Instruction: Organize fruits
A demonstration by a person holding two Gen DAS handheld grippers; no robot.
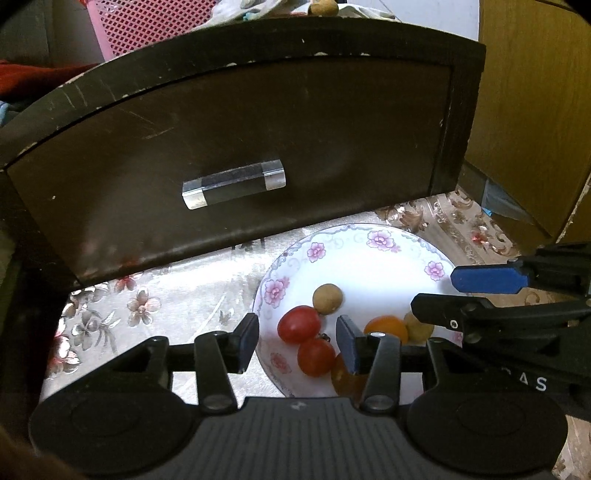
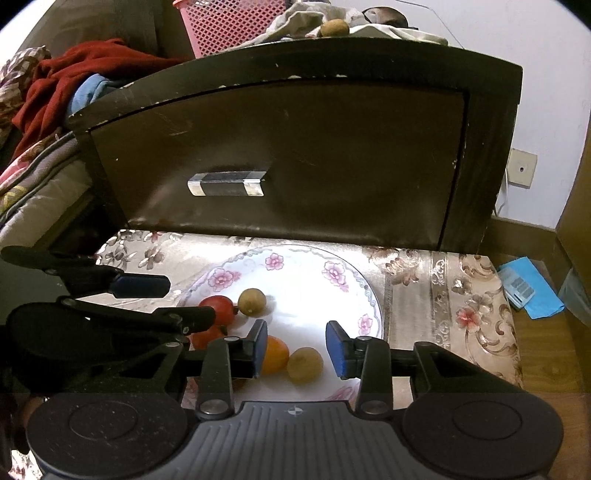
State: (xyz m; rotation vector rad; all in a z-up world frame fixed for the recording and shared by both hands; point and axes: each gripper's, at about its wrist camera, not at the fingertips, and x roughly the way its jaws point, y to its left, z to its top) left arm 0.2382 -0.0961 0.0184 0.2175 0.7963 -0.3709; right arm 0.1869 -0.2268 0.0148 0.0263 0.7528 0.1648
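Note:
A white plate with a pink flower rim [image 1: 373,240] [image 2: 295,258] rests on a floral cloth. On it lie two red tomatoes [image 1: 299,324] [image 2: 219,306], a round brown fruit [image 1: 327,298] [image 2: 252,301], an orange tomato [image 1: 387,326] [image 2: 275,354] and a second brown fruit [image 1: 419,326] [image 2: 304,365]. My left gripper [image 1: 298,328] [image 2: 190,301] hangs open over the plate's left side, the red tomatoes showing in its gap. My right gripper [image 2: 297,336] [image 1: 434,291] is open above the orange tomato and the second brown fruit. Neither gripper's pads press on anything.
A dark cabinet front with a clear drawer handle [image 1: 234,184] [image 2: 227,184] stands right behind the plate. Another brown fruit [image 2: 334,27] sits on top of it, by a pink basket [image 2: 229,22]. Clothes are piled at the left [image 2: 74,70]. A blue packet [image 2: 528,291] lies on the floor at right.

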